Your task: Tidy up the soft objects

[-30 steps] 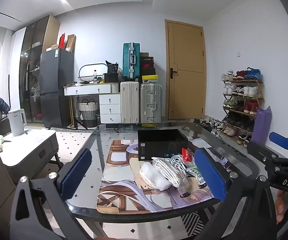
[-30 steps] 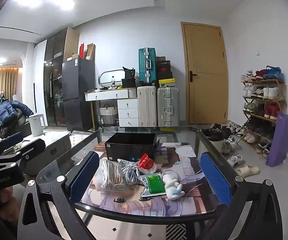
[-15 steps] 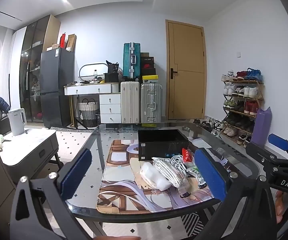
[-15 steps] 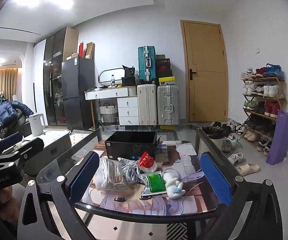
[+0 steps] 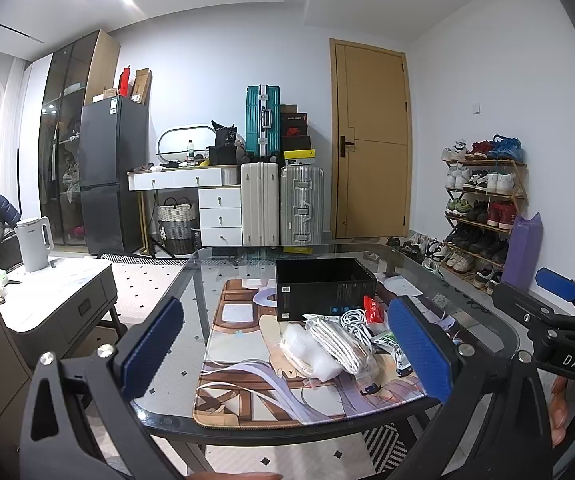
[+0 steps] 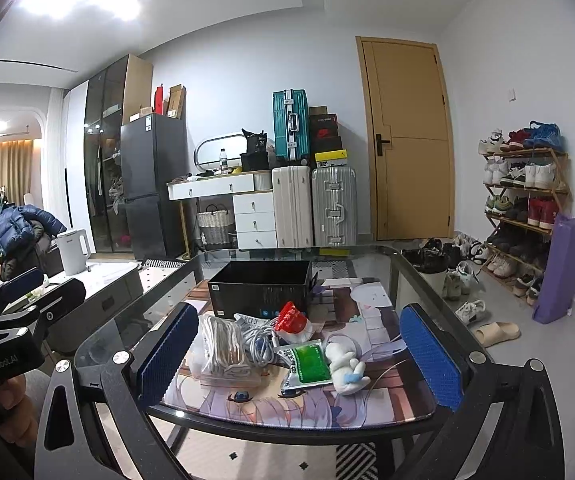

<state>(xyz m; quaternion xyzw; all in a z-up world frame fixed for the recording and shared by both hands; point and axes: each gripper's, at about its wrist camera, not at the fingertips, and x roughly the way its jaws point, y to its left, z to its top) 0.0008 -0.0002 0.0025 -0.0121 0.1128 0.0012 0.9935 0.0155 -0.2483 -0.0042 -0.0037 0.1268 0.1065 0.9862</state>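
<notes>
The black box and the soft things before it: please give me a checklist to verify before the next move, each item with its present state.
1. Black box open at top, upright: ok.
2. Box inside free of things: cannot tell, the bottom is hidden.
3. Left tongs open, holding nothing: ok.
4. Right tongs open, holding nothing: ok.
5. White plush toy lies apart from the cables, free to take: ok.
6. White cables separate from the rope bundle: not ok, they touch and overlap.
</notes>
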